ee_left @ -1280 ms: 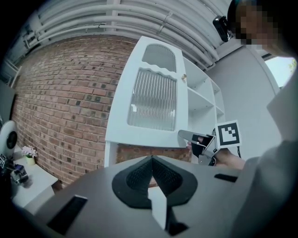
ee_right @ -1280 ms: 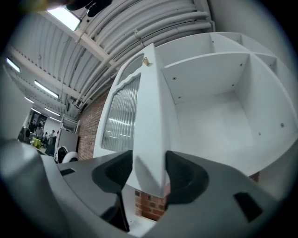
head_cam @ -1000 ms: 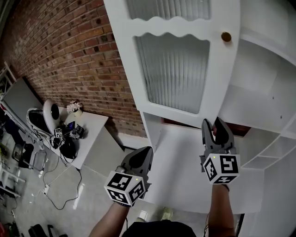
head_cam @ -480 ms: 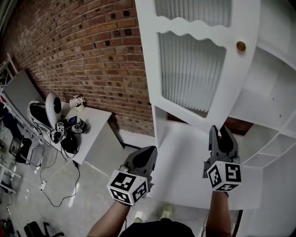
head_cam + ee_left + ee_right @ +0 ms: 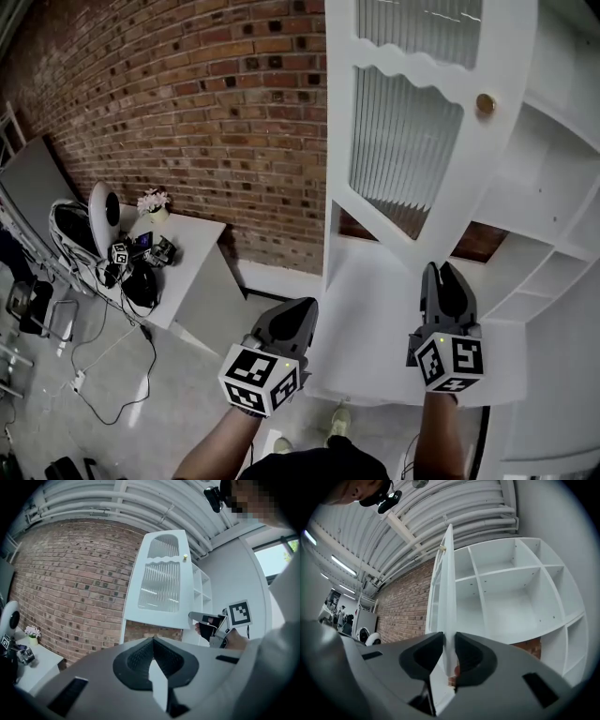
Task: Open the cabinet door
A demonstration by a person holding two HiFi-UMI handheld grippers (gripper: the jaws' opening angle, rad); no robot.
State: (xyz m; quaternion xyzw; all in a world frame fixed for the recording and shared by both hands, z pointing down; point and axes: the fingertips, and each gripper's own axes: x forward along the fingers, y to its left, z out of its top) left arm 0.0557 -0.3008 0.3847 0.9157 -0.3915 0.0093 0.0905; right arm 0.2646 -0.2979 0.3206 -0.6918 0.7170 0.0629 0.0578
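Right gripper view shows the right tool [image 5: 449, 638] closing on the edge of the white cabinet door with ribbed glass panels [image 5: 449, 588], pads against both its faces. Head view puts that door at upper right of the frame, swung out from the white open-shelved cabinet [image 5: 553, 187]. Left tool [image 5: 292, 314], lower centre, is clenched empty, apart from the door, below the red brick wall [image 5: 187, 94].

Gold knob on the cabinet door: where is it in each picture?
Head view: gold knob upper right, on the cabinet door.
Left gripper view: knob top middle, at the door's right edge.
Right gripper view: knob, a bump high on the edge-on door.
Shared landmark: brick wall, left of the door.
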